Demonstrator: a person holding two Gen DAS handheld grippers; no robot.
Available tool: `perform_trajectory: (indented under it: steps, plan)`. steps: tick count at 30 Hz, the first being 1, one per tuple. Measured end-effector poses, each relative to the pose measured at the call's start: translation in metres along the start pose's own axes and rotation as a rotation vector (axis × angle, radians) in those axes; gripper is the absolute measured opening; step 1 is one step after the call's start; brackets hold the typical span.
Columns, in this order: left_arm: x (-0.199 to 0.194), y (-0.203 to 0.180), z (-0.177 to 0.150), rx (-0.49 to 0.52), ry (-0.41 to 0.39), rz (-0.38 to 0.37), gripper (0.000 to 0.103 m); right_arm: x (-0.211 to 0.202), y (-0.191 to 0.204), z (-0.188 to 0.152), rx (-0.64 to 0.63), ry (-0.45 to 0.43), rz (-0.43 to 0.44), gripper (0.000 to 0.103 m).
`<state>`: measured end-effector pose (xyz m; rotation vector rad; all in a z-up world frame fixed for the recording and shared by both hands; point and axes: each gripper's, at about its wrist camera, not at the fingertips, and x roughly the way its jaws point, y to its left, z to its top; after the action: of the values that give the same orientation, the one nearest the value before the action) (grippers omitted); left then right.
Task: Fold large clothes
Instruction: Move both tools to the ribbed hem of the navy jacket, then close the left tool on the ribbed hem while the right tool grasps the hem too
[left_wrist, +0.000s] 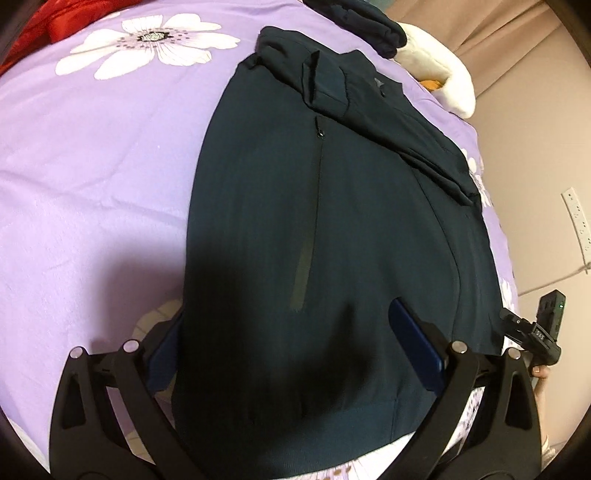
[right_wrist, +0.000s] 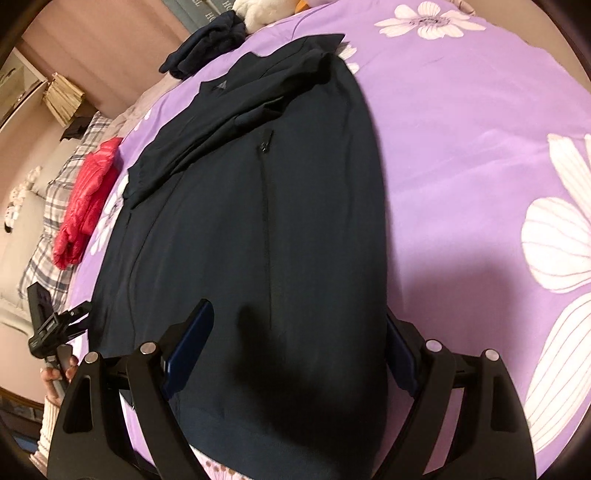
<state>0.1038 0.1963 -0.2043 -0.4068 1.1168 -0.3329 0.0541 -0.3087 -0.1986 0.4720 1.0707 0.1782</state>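
A dark navy jacket (left_wrist: 332, 206) lies flat on the purple flowered bed sheet (left_wrist: 92, 166), sleeves folded across its upper part, a zip pocket running down its middle. It also shows in the right wrist view (right_wrist: 258, 192). My left gripper (left_wrist: 288, 332) is open, its blue-padded fingers (left_wrist: 413, 339) wide apart just above the jacket's near hem. My right gripper (right_wrist: 295, 339) is open too, hovering over the hem from the other side. Each gripper appears at the other view's edge: the right gripper in the left wrist view (left_wrist: 532, 325), the left gripper in the right wrist view (right_wrist: 55, 321).
Another dark garment (right_wrist: 207, 44) and a white plush toy (right_wrist: 258, 11) lie at the bed's far end. A red garment (right_wrist: 88, 195) rests on a plaid pillow (right_wrist: 48, 221). A wall (left_wrist: 535, 74) borders the bed.
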Motion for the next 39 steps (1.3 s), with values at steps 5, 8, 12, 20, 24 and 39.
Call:
perform_trajectory:
  steps: [5, 8, 12, 20, 24, 39]
  plan:
    - [-0.005, -0.003, -0.009, 0.034, 0.022, -0.036, 0.101, -0.007, -0.001, -0.014, -0.004, 0.047, 0.052, 0.086]
    - [-0.011, -0.003, -0.013, 0.036, 0.017, -0.072, 0.101, -0.013, -0.003, -0.02, 0.0, 0.055, 0.07, 0.086]
    - [-0.018, -0.006, -0.016, 0.062, 0.023, -0.079, 0.101, -0.019, -0.011, -0.028, 0.03, 0.088, 0.107, 0.086]
    - [-0.022, 0.007, -0.028, 0.039, 0.07, -0.073, 0.101, -0.028, -0.012, -0.043, 0.008, 0.119, 0.127, 0.086]
    - [-0.023, 0.012, -0.039, 0.017, 0.069, -0.094, 0.101, -0.024, -0.01, -0.041, 0.013, 0.116, 0.123, 0.086]
    - [-0.011, -0.005, -0.033, -0.015, 0.06, -0.148, 0.101, -0.009, -0.001, -0.029, 0.044, 0.055, 0.115, 0.087]
